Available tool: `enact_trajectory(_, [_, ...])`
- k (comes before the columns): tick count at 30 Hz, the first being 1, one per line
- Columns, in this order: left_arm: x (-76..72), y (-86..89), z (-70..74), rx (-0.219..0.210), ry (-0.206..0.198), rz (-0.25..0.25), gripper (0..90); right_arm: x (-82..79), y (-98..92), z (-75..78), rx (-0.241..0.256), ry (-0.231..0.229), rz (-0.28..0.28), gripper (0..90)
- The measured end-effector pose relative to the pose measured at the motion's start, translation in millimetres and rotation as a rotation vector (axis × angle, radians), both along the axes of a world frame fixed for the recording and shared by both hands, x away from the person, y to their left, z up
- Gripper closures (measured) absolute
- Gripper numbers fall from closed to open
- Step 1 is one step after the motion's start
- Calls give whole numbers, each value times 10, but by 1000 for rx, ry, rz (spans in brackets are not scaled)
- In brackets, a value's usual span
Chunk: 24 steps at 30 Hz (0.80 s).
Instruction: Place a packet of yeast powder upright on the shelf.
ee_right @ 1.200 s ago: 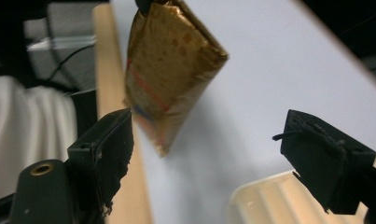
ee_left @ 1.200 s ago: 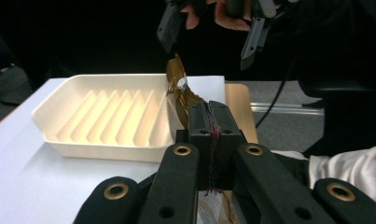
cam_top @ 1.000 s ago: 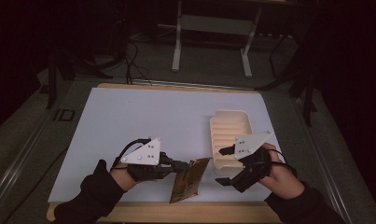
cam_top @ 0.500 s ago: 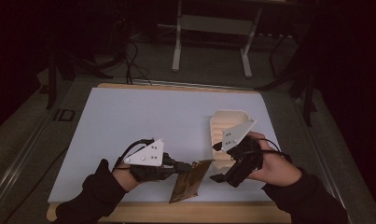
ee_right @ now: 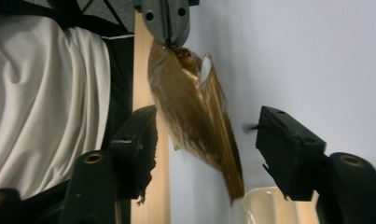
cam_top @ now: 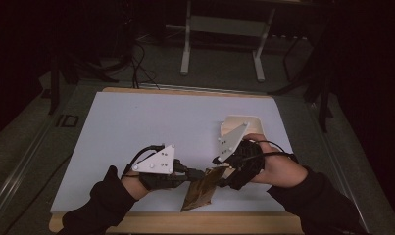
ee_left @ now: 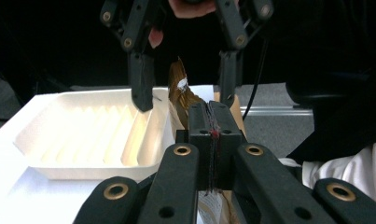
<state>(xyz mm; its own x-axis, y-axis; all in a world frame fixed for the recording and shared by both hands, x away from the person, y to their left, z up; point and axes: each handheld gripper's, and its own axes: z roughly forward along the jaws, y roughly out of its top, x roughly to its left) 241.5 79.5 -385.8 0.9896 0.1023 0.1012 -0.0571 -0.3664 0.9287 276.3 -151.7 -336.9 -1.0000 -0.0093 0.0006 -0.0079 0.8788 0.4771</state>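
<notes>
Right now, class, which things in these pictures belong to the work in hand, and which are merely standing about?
Belonging to the work:
- brown packet, pinched in the shut left gripper
- right gripper, fingers open on either side of the packet
- white ridged tray beside it

Standing about:
- metal stand on the floor beyond the table
- loose cables on the floor

On the table (cam_top: pixel 136 122), the pouch (cam_top: pixel 200 188) lies near the front edge, between the left gripper (cam_top: pixel 197 174) on its left and the right gripper (cam_top: pixel 223 175) on its right. The tray (cam_top: pixel 241 122) sits behind the right gripper, toward the table's right side.
</notes>
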Motion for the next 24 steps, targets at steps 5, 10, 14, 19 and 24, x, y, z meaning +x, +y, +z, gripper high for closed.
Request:
enact_trajectory(5, [7, 0, 20, -21, -6, 16, 897, 1, 78, -40, -45, -1, 26, 495])
enact_trajectory(10, [-7, 8, 49, -30, -16, 20, 897, 11, 130, -70, -98, 15, 44, 600])
enact_trajectory(14, [-6, 14, 49, -24, -17, 26, 896, 10, 153, -81, -128, 42, 80, 723])
enact_trajectory(19, [-2, 15, 29, -29, -1, 22, 892, -22, 177, -76, -164, 19, 110, 800])
enact_trajectory(24, [12, 29, 35, -44, 17, 25, 866, -32, 176, -58, -174, 11, 126, 817])
